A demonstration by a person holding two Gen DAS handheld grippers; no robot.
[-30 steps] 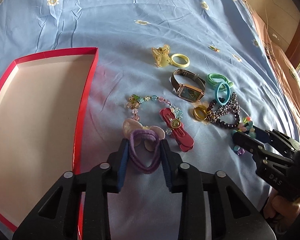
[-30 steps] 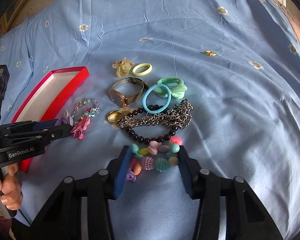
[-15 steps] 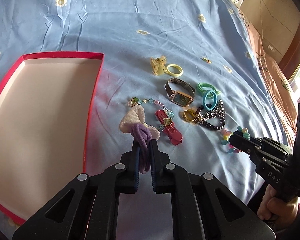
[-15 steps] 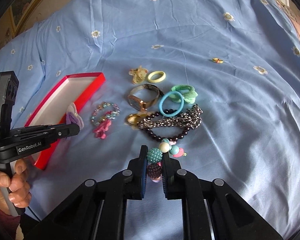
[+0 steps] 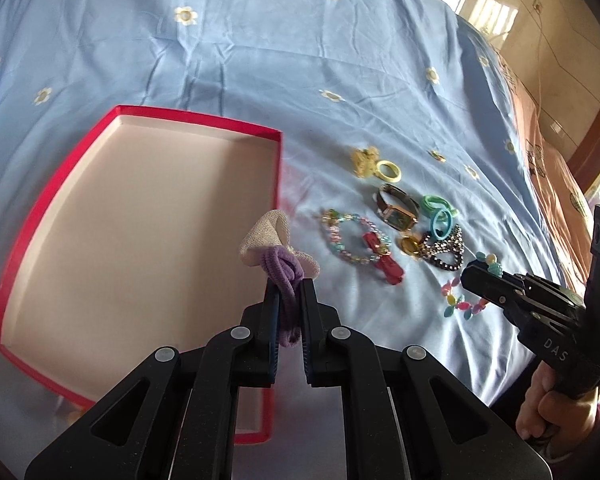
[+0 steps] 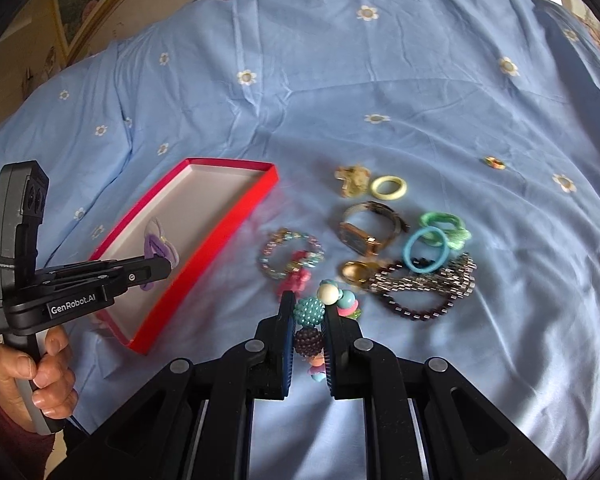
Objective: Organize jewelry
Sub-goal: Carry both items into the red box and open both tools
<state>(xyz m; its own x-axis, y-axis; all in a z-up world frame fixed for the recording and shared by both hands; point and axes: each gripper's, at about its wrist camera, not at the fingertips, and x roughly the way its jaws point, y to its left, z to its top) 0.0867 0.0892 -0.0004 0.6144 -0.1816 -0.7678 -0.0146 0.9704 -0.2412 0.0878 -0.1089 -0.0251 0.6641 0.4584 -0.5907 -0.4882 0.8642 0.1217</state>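
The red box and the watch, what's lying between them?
In the right wrist view, a pastel bead bracelet with a pink bow clip lies between red box and watch.

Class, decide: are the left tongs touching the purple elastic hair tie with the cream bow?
Touching. The left wrist view shows the left tongs pinching the purple hair tie between both pads.

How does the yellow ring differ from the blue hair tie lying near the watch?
Colour: the yellow ring is pale yellow; the blue hair tie is sky blue.
Size: the hair tie looks wider across than the ring.
Place: the ring lies beyond the watch, beside a yellow charm; the hair tie lies nearer, overlapping a green tie and the dark chain.
Both are closed loops on the sheet.
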